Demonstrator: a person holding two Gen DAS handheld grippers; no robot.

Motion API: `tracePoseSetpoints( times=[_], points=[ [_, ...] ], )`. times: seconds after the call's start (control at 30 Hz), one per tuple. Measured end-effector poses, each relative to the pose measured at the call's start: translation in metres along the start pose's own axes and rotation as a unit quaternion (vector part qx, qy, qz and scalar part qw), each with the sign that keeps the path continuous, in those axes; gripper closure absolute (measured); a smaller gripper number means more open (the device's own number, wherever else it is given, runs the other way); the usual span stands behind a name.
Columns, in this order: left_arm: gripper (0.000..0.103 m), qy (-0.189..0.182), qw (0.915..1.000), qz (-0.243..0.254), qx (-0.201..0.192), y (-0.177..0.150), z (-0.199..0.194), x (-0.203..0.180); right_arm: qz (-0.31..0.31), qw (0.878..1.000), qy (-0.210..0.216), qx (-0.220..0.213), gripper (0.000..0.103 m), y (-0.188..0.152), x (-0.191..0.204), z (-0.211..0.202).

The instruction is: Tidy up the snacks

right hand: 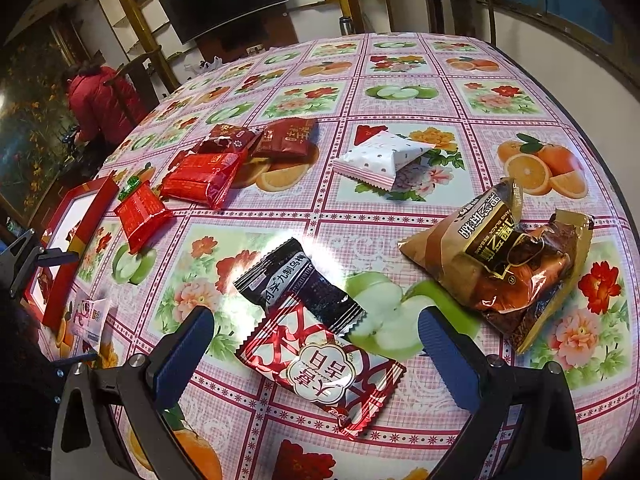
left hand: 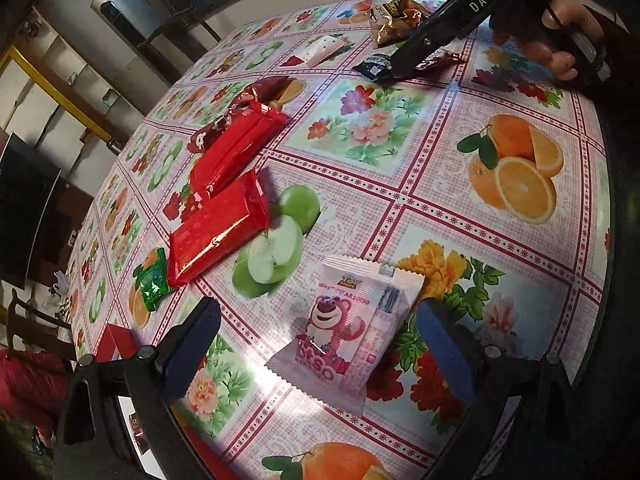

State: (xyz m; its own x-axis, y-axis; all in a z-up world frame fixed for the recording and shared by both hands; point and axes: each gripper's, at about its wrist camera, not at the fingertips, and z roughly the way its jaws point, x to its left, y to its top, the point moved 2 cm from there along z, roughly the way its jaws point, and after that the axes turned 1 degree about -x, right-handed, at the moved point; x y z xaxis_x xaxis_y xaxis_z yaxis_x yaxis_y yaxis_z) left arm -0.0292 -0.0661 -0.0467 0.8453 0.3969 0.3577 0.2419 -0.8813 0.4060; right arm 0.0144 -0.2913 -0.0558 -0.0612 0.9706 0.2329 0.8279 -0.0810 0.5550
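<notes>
Left wrist view: the left gripper (left hand: 318, 344) hangs over the counter (left hand: 432, 148) with its jaws spread wide and holding nothing. Between the jaws, flat on the fruit-print cloth, lies a white Lotso bear packet (left hand: 346, 334), nearer the right jaw and touching neither. Ahead and left of the jaws lie two red packets (left hand: 218, 230) end to end, with a small green candy (left hand: 154, 284) beside the nearer one. Far ahead to the right, the right gripper (left hand: 404, 70) reaches down toward a dark blue packet (left hand: 374, 66).

Right wrist view: the right gripper (right hand: 316, 344) also has its jaws wide, gripping nothing. Between them lies a red and silver packet (right hand: 324, 372), its far end overlapping a dark navy packet (right hand: 298, 280). Ahead and right of the jaws sits a brown sesame bag (right hand: 500, 256). Further ahead lies a white dotted packet (right hand: 380, 160). Far to the left stands a red box (right hand: 66, 232).
</notes>
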Motion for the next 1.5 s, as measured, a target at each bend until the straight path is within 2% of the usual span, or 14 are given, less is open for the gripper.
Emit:
tracePoseSetpoints(
  times=[0.07, 0.2, 0.27, 0.37, 0.4, 0.57, 0.7, 0.8, 0.93, 1.0, 1.03, 1.23, 1.37, 1.5],
  points=[
    [0.007, -0.005, 0.9999, -0.005, -0.007, 0.002, 0.0, -0.007, -0.004, 1.0, -0.005, 0.0, 0.001, 0.0, 0.0, 0.0],
    [0.035, -0.014, 0.9996, -0.018, -0.014, 0.001, -0.009, -0.019, -0.008, 1.0, 0.0, 0.002, 0.001, -0.002, 0.001, -0.001],
    [0.04, -0.015, 0.9989, -0.044, -0.012, -0.003, -0.011, -0.019, 0.001, 1.0, 0.008, 0.001, 0.001, -0.003, -0.002, -0.003],
    [0.061, -0.015, 0.996, -0.087, -0.006, -0.01, -0.012, -0.012, 0.007, 1.0, 0.009, -0.002, 0.001, -0.003, -0.005, -0.005],
    [0.063, -0.02, 0.9947, -0.101, -0.007, -0.013, -0.012, -0.01, 0.002, 1.0, 0.008, -0.001, 0.001, -0.003, -0.003, -0.004],
    [0.065, -0.011, 0.9905, -0.137, -0.008, -0.013, -0.011, -0.008, -0.056, 0.998, -0.025, 0.009, 0.001, -0.01, 0.017, 0.003],
    [0.067, -0.012, 0.9866, -0.163, -0.006, -0.009, -0.01, -0.007, -0.065, 0.996, -0.053, 0.012, 0.002, -0.015, 0.016, 0.003],
    [0.067, -0.014, 0.982, -0.188, -0.002, -0.008, -0.008, -0.004, -0.081, 0.992, -0.093, 0.012, 0.012, -0.018, 0.017, 0.002],
    [0.067, -0.022, 0.9697, -0.243, 0.003, -0.013, -0.007, 0.003, -0.077, 0.992, -0.097, 0.008, 0.031, -0.026, 0.018, -0.008],
    [0.067, -0.022, 0.9653, -0.26, 0.003, -0.015, -0.008, 0.003, -0.08, 0.992, -0.095, 0.012, 0.049, -0.03, 0.021, -0.013],
    [0.068, -0.026, 0.9634, -0.267, -0.001, -0.017, -0.009, 0.002, -0.083, 0.992, -0.091, 0.017, 0.063, -0.032, 0.023, -0.016],
    [0.068, -0.049, 0.9497, -0.307, -0.036, -0.029, -0.017, 0.001, -0.076, 0.994, -0.081, 0.026, 0.063, -0.038, 0.029, -0.019],
    [0.068, -0.053, 0.9421, -0.327, -0.051, -0.041, -0.025, 0.004, -0.052, 0.998, -0.042, 0.013, 0.063, -0.043, 0.041, -0.024],
    [0.068, -0.04, 0.9358, -0.345, -0.061, -0.058, -0.036, 0.01, -0.059, 0.998, 0.018, 0.008, 0.063, -0.048, 0.077, -0.025]
  ],
)
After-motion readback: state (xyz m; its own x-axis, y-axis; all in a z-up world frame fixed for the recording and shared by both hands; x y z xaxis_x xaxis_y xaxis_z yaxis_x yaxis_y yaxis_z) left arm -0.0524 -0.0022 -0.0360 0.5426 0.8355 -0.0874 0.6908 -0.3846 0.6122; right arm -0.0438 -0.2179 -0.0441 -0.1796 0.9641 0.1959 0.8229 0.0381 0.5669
